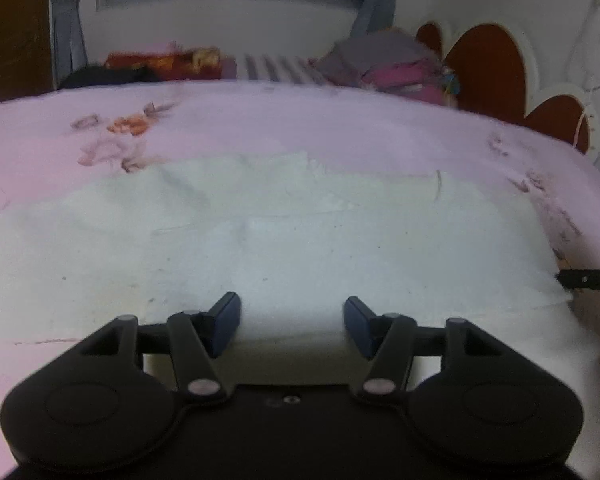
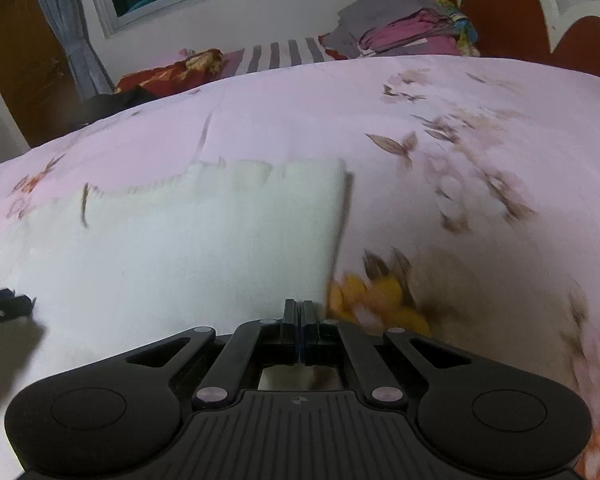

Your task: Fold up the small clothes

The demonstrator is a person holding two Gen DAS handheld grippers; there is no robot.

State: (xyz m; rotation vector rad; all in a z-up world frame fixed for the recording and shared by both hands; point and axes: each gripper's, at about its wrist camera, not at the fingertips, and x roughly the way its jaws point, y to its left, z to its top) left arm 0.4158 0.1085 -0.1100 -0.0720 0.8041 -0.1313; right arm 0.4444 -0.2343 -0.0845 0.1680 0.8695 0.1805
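Observation:
A white cloth (image 1: 280,240) lies spread flat on the pink floral bedspread (image 1: 260,120). My left gripper (image 1: 292,320) hovers over its near part. The jaws stand open, and only flat fabric shows beneath the blue pads (image 1: 226,320). In the right wrist view the same white cloth (image 2: 200,240) fills the left half. My right gripper (image 2: 300,308) is shut, its tips over the cloth's near right corner. Whether fabric is pinched between them does not show. Each gripper shows as a black sliver at the edge of the other's view, the right gripper (image 1: 588,280) and the left gripper (image 2: 0,308).
A stack of folded clothes (image 2: 404,28) lies at the far right by the red and white headboard (image 2: 512,12). A red patterned garment (image 2: 172,72) and a dark one (image 1: 108,76) lie at the far left. A window and curtains stand behind the bed.

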